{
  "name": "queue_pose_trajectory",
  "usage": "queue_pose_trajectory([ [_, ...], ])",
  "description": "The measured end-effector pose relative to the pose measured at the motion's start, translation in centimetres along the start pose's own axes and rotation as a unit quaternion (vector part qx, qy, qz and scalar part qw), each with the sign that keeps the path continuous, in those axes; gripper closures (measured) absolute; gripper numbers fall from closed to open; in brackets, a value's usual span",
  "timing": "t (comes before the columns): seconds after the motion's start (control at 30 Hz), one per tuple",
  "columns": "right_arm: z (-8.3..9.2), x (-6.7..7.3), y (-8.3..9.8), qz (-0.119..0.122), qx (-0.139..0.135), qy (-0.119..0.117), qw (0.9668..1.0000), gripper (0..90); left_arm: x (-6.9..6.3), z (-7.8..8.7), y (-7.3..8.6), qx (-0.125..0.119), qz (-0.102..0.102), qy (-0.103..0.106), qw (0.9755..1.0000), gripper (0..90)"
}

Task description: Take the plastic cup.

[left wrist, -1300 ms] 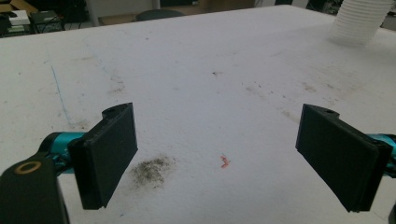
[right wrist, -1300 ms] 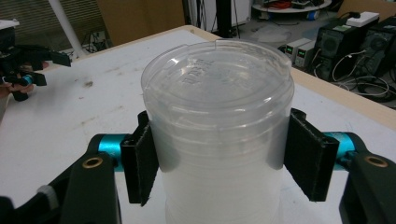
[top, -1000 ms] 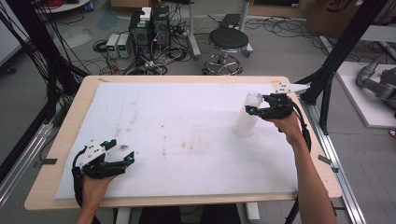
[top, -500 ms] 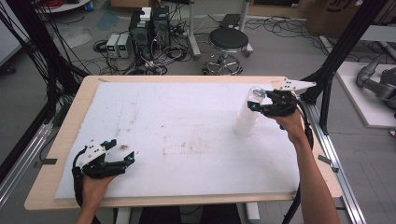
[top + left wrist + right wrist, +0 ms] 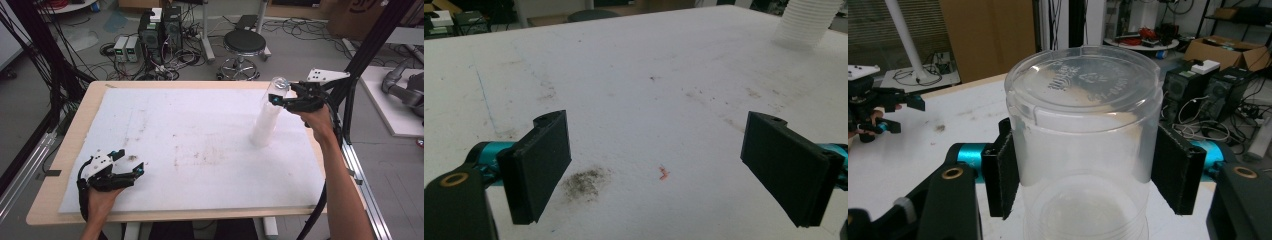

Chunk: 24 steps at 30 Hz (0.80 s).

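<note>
A tall stack of clear plastic cups [image 5: 264, 125] stands upside down on the white foam sheet [image 5: 200, 115] at the right; its base shows in the left gripper view [image 5: 806, 22]. My right gripper [image 5: 276, 97] holds the topmost cup [image 5: 278, 85] at the stack's upper end. In the right gripper view both pads press on that cup's [image 5: 1083, 100] sides, and another cup shows beneath it. The jaws have just been closing on it. My left gripper [image 5: 139, 171] rests open at the sheet's near left corner, nothing between its jaws [image 5: 664, 165].
The wooden table [image 5: 65, 150] edges the stained sheet. Beyond the far edge stand a stool [image 5: 243, 42] and computer cases [image 5: 160, 27] among cables. A black frame post [image 5: 360, 65] rises close to the right hand. The left gripper [image 5: 878, 107] shows far off in the right gripper view.
My right gripper has risen with the top cup, drawing it upward off the stack. The left gripper has stayed where it was.
</note>
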State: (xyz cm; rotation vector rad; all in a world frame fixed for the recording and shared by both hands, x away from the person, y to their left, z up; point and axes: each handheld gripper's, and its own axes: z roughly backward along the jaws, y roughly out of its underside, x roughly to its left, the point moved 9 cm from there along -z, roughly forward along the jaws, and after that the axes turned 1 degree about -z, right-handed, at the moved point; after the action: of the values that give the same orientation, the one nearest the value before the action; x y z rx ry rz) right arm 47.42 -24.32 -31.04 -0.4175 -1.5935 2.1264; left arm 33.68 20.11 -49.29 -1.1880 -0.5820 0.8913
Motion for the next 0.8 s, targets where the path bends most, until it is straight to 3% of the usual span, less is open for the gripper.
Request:
queue_pose_trajectory([
  [0.2,0.7,0.3,-2.4,0.007,-0.009,0.006,0.9999,36.6,0.0,0.0,0.0,0.000,0.000,0.001,1.0000,12.5],
  [0.4,0.9,0.9,-2.9,0.002,0.003,0.005,1.0000,36.5,0.0,0.0,0.0,0.001,0.001,0.001,1.0000,12.5],
  [0.5,0.8,2.1,-3.0,0.001,0.010,-0.008,0.9999,36.3,0.0,0.0,0.0,0.001,0.001,0.001,1.0000,12.5],
  [0.53,0.8,3.5,-3.1,0.006,0.011,-0.025,0.9996,36.3,0.0,0.0,0.0,0.001,0.001,0.001,1.0000,12.5],
  [0.6,0.7,3.9,-3.1,0.008,0.008,-0.028,0.9995,36.3,0.0,-0.1,0.0,0.002,0.001,0.001,1.0000,12.5],
  [0.63,0.7,5.1,-3.2,0.010,-0.004,-0.041,0.9991,36.4,0.0,-0.1,0.0,0.002,0.000,0.001,1.0000,12.5],
  [0.67,0.7,5.1,-3.2,0.010,-0.004,-0.041,0.9991,36.4,0.0,-0.1,0.0,0.002,-0.001,0.001,1.0000,12.5],
  [0.8,0.3,7.5,-2.5,0.004,-0.006,-0.054,0.9985,36.5,-0.1,0.0,0.0,0.002,-0.002,0.003,1.0000,12.5],
])
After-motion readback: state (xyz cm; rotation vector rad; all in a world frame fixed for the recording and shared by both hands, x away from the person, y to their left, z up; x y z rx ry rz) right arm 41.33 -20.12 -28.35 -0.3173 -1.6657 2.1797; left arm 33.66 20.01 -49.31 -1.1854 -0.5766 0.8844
